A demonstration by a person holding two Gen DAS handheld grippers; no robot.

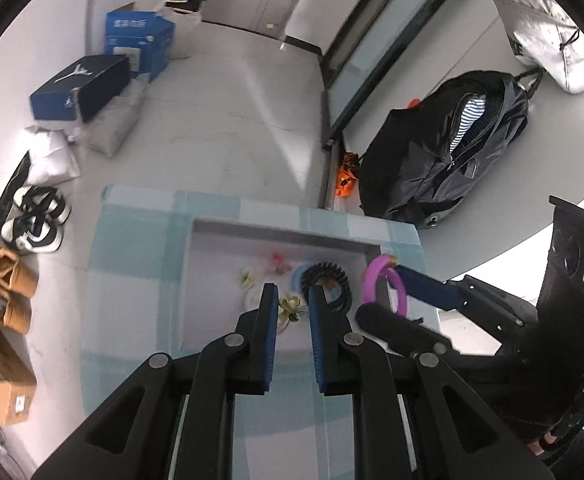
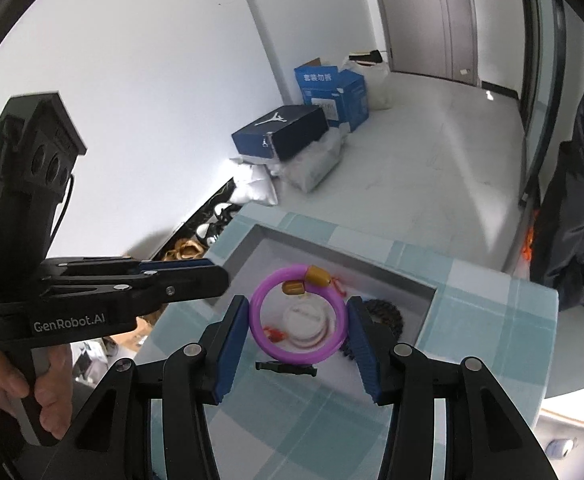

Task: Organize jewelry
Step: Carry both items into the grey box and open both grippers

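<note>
Landmark: white tray [image 1: 200, 280] [image 2: 252, 256], shallow, set on a table under a blue-and-white checked cloth [image 1: 132, 264] [image 2: 484, 344].

Right gripper [image 2: 298, 322] [image 1: 388, 284]: above the tray's right part. Its 2 blue fingers [image 2: 232, 344] press the sides of a purple ring [image 2: 298, 316] [image 1: 380, 284] with 2 amber end caps; the ring is held between them, clear of the tray floor. Jaws about a ring's width apart.

Left gripper [image 1: 292, 300] [image 2: 212, 276]: above the tray's near left part, jaws parted by a narrow gap, nothing between the pads. Seen between the pads, on the tray floor below, a yellow-green flower clip [image 1: 290, 306].

Inside the tray:
- 1 black spiral band [image 1: 328, 284] [image 2: 384, 312], right of centre, with a blue band [image 1: 297, 276] just beside it.
- 1 red-pink piece [image 1: 280, 262], toward the far wall; kind cannot be told.
- 1 small yellow flower piece [image 1: 246, 278], left of centre.
- 1 white round item [image 2: 308, 324], seen through the ring.

Beyond the tray: shoeboxes [image 1: 80, 88] [image 2: 280, 132] along the wall, black backpack [image 1: 452, 148] [image 2: 580, 216] to the right.
</note>
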